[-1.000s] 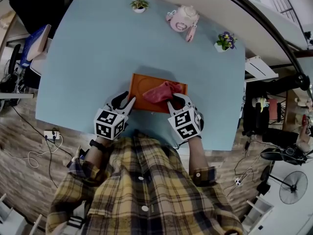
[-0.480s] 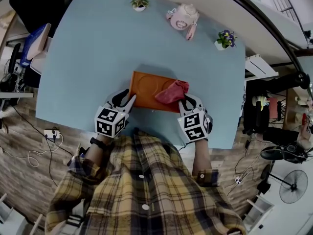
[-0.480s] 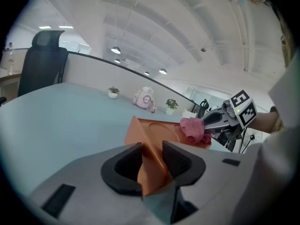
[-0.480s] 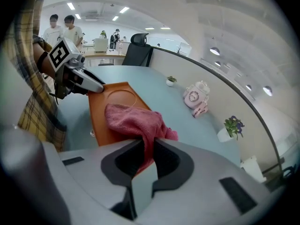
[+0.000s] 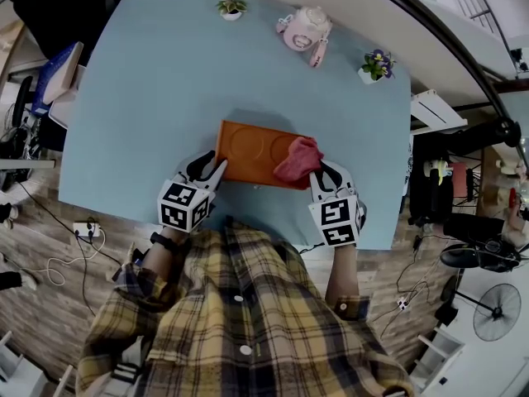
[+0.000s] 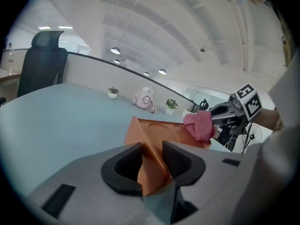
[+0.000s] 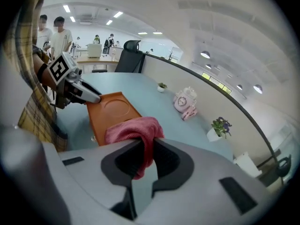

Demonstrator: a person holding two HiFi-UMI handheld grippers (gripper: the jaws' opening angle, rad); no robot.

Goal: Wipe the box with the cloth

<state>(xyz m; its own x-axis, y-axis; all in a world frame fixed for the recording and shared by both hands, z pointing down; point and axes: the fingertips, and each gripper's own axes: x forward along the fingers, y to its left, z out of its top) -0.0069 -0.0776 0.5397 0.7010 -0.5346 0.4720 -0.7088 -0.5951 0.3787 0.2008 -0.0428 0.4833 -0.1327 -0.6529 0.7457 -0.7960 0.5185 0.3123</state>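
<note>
Pinching the near corner of the orange box [image 6: 157, 131], the left tool [image 6: 152, 161] has its two dark pads narrowed onto the raised rim, with the orange edge standing between them. From that tool the box stretches away and to its right, a shallow flat piece with a round recess pressed into its floor, lying on the pale blue bench [image 5: 157, 98]. At the box's other end, the right tool [image 7: 147, 156] is clamped on a pinkish-red cloth [image 7: 133, 130]; the fabric runs down between its pads and bunches up just ahead of them. In the head view that bunch sits over the end of the box closest to the right tool, though whether it presses on the surface cannot be told. Both tools reach in from the bench's near edge, the left one at the box's left end and the right one at its right, each with a marker cube behind its jaws. Well beyond both tools, along the bench's far edge, stand a small potted plant [image 5: 231, 7], a pink ornament [image 5: 303, 27] and a second potted plant [image 5: 374, 64] with purple flowers. Behind the tools, the person's plaid shirt [image 5: 240, 321] fills the lower part of the head view.
</note>
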